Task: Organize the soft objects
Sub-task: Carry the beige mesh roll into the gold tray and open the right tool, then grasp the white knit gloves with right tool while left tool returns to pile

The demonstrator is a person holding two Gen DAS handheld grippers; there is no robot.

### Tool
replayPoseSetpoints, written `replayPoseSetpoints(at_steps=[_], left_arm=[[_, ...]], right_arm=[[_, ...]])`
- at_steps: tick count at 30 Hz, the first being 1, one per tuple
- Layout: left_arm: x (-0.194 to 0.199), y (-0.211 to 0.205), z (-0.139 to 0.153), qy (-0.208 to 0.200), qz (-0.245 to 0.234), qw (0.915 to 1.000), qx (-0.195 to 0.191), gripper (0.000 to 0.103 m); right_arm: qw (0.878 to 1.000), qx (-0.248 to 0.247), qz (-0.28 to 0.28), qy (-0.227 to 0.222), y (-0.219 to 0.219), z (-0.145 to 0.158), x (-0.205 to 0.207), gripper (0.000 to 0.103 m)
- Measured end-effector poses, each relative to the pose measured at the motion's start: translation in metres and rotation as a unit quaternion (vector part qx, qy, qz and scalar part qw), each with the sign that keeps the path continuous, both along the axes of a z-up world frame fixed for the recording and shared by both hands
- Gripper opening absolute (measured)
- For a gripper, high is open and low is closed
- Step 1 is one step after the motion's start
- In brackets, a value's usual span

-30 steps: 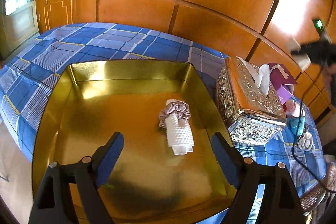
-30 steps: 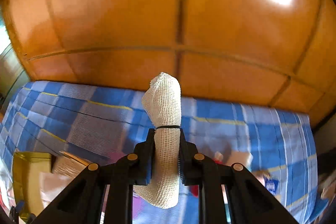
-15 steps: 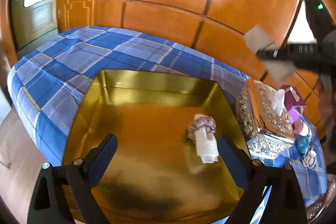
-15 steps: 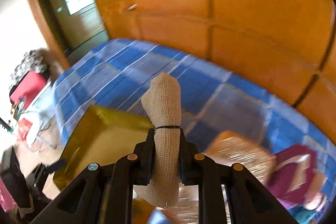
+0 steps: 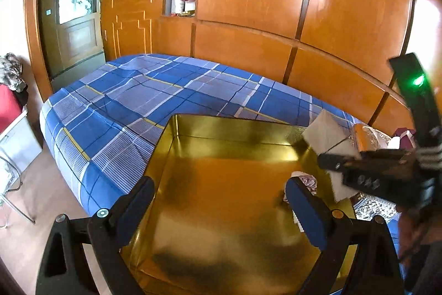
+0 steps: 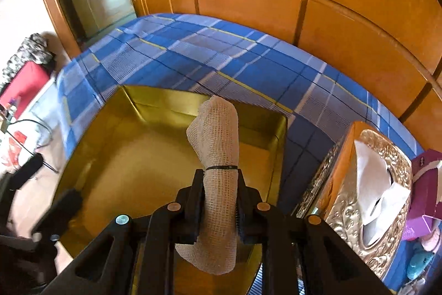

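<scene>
Gauze roll [image 6: 218, 156] pinched in right claw [image 6: 218, 201] above gold tray [image 6: 154, 101]; left claw [image 5: 221, 209] spread; no legible writing.

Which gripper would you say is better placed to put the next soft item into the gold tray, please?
Right. The right gripper is shut on the rolled mesh cloth and already hangs over the gold tray. The left gripper is open and empty, hovering over the tray's near side.
</scene>
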State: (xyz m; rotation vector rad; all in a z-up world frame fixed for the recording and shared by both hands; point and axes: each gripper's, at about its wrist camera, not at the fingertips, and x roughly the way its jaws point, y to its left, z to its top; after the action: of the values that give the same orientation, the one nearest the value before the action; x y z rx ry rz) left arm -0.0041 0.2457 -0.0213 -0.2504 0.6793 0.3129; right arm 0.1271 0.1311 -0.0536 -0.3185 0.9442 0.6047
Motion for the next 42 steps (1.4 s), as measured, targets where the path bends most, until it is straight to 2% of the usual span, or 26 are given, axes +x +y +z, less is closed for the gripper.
replayPoseSetpoints(at_steps=[10, 13, 15, 18, 26, 29, 37, 42], left_arm=[[0.002, -0.008, -0.004, 0.009, -0.013, 0.9999, -0.007, 0.096], [0.003, -0.010, -0.004, 0.008, -0.015, 0.9998, -0.007, 0.096], [0.002, -0.011, -0.004, 0.009, -0.016, 0.9998, -0.006, 0.096], [0.003, -0.012, -0.005, 0.010, -0.017, 0.9998, -0.007, 0.096], [0.004, -0.012, -0.008, 0.015, -0.017, 0.9997, -0.008, 0.097], [0.005, -0.013, -0.010, 0.019, -0.018, 0.9996, -0.010, 0.097], [0.005, -0.009, -0.012, 0.021, -0.011, 0.9997, -0.009, 0.097], [0.003, -0.001, -0.012, 0.020, 0.003, 0.9996, -0.018, 0.097]], right_arm=[[1.000, -0.020, -0.010, 0.002, 0.003, -0.019, -0.004, 0.022], [1.000, -0.018, -0.013, 0.000, 0.004, -0.020, -0.002, 0.025], [1.000, -0.014, -0.014, 0.001, 0.004, -0.019, -0.002, 0.036], [1.000, -0.009, -0.017, 0.003, 0.003, -0.019, -0.002, 0.041], [0.999, 0.008, -0.021, -0.033, -0.011, 0.001, -0.013, 0.043], [0.999, 0.025, -0.011, -0.040, -0.018, 0.011, -0.020, 0.050], [0.998, 0.056, 0.011, -0.004, -0.033, 0.011, -0.037, 0.052], [0.998, 0.042, 0.038, 0.022, -0.019, -0.004, -0.034, 0.052]])
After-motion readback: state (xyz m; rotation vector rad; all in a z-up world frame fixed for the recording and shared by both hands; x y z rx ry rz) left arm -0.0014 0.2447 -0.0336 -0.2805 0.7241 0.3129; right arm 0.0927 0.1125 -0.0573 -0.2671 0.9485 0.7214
